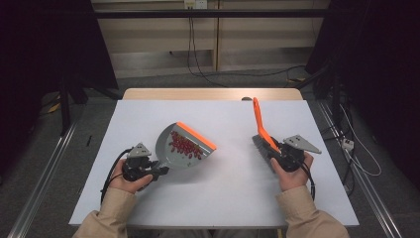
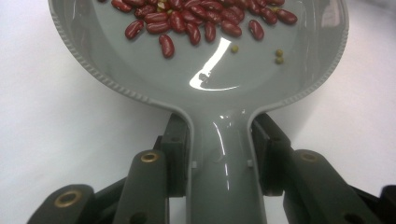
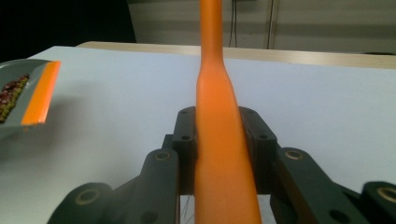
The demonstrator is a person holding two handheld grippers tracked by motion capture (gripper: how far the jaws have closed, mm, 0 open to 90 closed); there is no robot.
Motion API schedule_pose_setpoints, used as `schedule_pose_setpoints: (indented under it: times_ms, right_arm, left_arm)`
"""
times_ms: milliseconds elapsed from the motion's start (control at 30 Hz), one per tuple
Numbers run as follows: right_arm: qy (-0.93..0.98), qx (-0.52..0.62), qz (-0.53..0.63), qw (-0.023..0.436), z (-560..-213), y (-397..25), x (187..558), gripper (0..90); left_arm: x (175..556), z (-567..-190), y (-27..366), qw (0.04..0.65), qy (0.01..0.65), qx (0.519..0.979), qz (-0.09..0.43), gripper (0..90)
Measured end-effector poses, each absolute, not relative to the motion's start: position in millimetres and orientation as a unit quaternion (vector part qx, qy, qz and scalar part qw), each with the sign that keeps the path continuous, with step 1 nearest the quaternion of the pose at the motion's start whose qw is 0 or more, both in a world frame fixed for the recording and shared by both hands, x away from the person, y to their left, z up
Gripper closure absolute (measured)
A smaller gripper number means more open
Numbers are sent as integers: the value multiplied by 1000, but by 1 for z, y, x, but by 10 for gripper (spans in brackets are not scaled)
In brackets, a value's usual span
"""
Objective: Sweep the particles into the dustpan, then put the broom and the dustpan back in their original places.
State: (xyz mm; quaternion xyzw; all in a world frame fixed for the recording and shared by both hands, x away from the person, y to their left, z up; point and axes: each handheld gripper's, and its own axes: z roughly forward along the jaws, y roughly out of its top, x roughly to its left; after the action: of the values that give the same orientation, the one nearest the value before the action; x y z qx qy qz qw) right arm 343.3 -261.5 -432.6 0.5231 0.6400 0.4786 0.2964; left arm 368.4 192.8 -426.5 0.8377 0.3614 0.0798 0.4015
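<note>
The grey dustpan (image 1: pixel 181 148) sits on the left half of the white table (image 1: pixel 228 193), its orange lip (image 1: pixel 197 135) pointing toward the far right. Inside it lies a heap of red beans (image 1: pixel 185 145), gathered toward the lip end; the left gripper view also shows a few small green peas (image 2: pixel 279 56) loose on the pan floor beside them. The left gripper (image 1: pixel 157 171) is clamped on the dustpan's handle (image 2: pixel 219 177), one jaw pressed to each side of it, so the pan stretches straight out ahead of the jaws. On the right half of the table, well apart from the pan, the right gripper (image 1: pixel 275 148) grips the orange brush (image 1: pixel 261 124) by its handle, which runs away from the jaws toward the far edge, while the bristles (image 1: pixel 260 148) rest just beside that gripper on the table.
</note>
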Motion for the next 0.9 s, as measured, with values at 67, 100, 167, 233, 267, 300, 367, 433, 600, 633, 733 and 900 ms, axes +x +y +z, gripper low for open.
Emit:
schedule_pose_setpoints:
  times_ms: [67, 100, 167, 233, 267, 300, 367, 433, 600, 633, 733, 900]
  right_arm:
    - [640, 525, 474, 298, -433, -264, 344, 711]
    - [640, 526, 473, 301, -434, -266, 345, 711]
    - [642, 529, 465, 304, -435, -268, 345, 711]
    - [639, 534, 459, 308, -436, -271, 346, 711]
    - [638, 536, 457, 311, -436, -273, 347, 711]
    - [636, 538, 456, 314, -436, -275, 347, 711]
    - [635, 540, 449, 322, -436, -278, 348, 711]
    - [633, 543, 446, 325, -437, -281, 349, 711]
    - [634, 544, 429, 344, -438, -284, 350, 710]
    - [635, 543, 424, 348, -438, -284, 350, 711]
    - [640, 545, 408, 356, -441, -286, 349, 711]
    - [655, 537, 397, 354, -446, -282, 348, 710]
  left_arm:
    - [371, -428, 199, 395, 380, 832, 84, 631]
    - [372, -429, 201, 392, 390, 829, 89, 631]
    - [374, -430, 205, 385, 405, 824, 95, 631]
    - [377, -433, 210, 377, 420, 819, 103, 631]
    - [378, -433, 212, 370, 426, 819, 106, 631]
    - [379, -435, 213, 370, 436, 814, 107, 630]
    - [382, -436, 218, 360, 453, 808, 110, 631]
    - [385, -438, 222, 355, 466, 802, 117, 631]
    - [391, -441, 228, 346, 499, 783, 137, 631]
    - [392, -441, 229, 343, 501, 782, 140, 630]
    - [395, -443, 227, 335, 511, 780, 137, 630]
    - [395, -445, 223, 331, 515, 779, 138, 627]
